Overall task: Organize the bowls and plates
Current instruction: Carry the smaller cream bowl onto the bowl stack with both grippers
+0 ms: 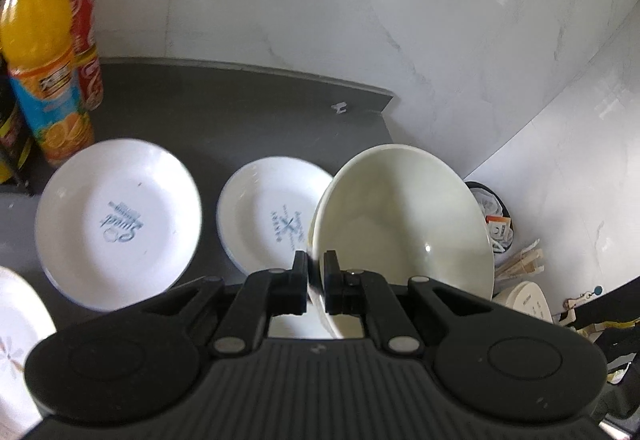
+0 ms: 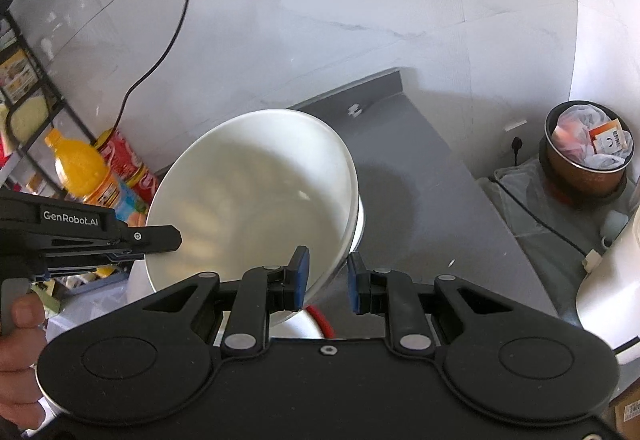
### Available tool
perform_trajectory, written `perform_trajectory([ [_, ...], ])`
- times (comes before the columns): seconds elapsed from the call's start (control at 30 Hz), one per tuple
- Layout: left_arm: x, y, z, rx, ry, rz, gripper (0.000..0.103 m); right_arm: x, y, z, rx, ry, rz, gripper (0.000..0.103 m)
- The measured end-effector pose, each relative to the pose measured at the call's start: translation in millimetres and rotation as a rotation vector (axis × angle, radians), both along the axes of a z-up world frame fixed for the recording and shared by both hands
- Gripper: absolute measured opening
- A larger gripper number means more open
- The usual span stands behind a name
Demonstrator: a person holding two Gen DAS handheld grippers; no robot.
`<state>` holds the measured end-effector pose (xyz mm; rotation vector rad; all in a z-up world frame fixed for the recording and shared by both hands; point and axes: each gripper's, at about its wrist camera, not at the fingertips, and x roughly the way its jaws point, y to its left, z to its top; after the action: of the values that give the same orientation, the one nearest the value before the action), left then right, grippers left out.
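The left gripper is clamped on the rim of a glossy cream bowl, its black fingers pinching the thin wall from both sides so that the deep round bowl hangs tilted above the right end of the dark grey matte worktop. At the worktop's left edge stand an orange juice bottle of clear plastic with a blue label and, just behind it, a red soda bottle. Further right, two shallow white plates lie flat on the worktop: a larger plate with blue script printed in its centre, and a smaller blue-rimmed plate partly hidden behind the bowl's edge. A patterned plate shows at the near left corner. In the right wrist view the right gripper stands with its blue-padded fingers apart, straddling the bowl's lower rim without closing on it; a hand holds the left device at the left margin. Past the worktop's right edge, lower down, sits a round copper-coloured bin stuffed with crumpled paper and wrappers. A black cable trails down the pale marbled wall.
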<state>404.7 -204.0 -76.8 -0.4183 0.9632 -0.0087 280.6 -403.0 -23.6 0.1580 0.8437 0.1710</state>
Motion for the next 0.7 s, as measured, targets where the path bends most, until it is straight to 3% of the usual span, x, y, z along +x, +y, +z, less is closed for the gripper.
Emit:
perform_trajectory([
  [0.7,-53.3,26.6,-31.8,-0.009,0.086,-0.022,0.006,-44.3,37.4,-19.0,-0.071,0.084,0.027,0.021],
])
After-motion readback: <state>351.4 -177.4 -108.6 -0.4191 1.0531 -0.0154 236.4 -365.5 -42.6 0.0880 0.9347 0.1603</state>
